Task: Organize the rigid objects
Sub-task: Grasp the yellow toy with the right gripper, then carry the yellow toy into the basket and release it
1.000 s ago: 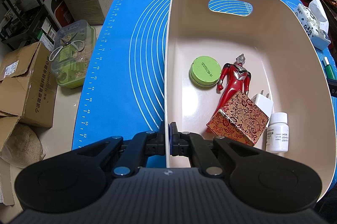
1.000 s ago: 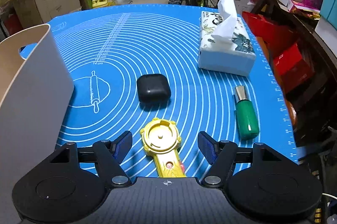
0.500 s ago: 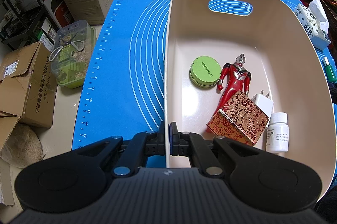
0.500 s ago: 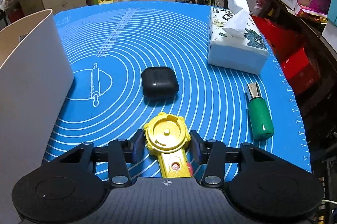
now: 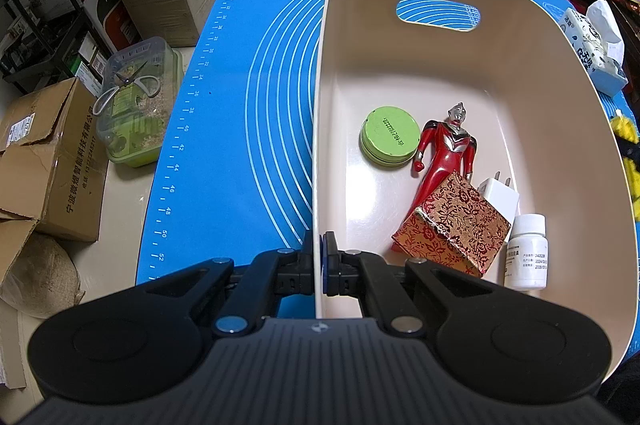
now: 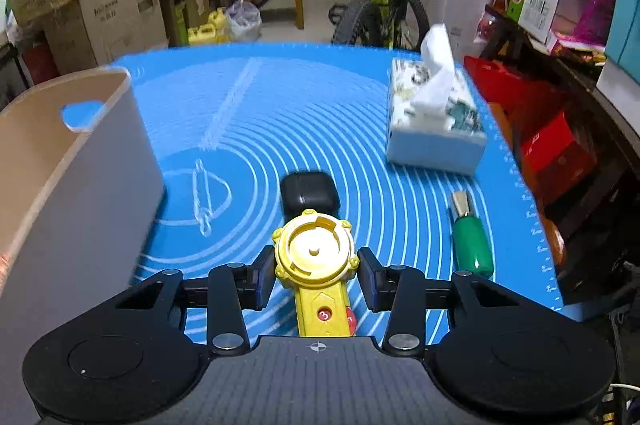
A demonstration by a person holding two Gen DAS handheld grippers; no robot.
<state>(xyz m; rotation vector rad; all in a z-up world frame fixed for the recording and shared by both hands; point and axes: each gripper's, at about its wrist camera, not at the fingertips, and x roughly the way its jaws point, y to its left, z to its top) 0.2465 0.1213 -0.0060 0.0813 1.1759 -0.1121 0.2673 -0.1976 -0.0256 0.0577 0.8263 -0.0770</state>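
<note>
The mat (image 6: 320, 105) is covered at nine o'clock by the bin (image 5: 520, 73), whose near wall is clamped by the left claw (image 5: 319, 257). The yellow toy (image 6: 314, 257), at six o'clock before the black case (image 6: 310, 191), is gripped by the right claw (image 6: 316, 275), whose jaws have just been closing.

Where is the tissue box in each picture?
Left wrist view: the tissue box sits at the far right edge, just past the bin.
Right wrist view: it stands upper right of centre on the blue mat, beyond the green bottle.
Shared landmark: the bin's handle hole, top centre in the left view, far left in the right view.
</note>
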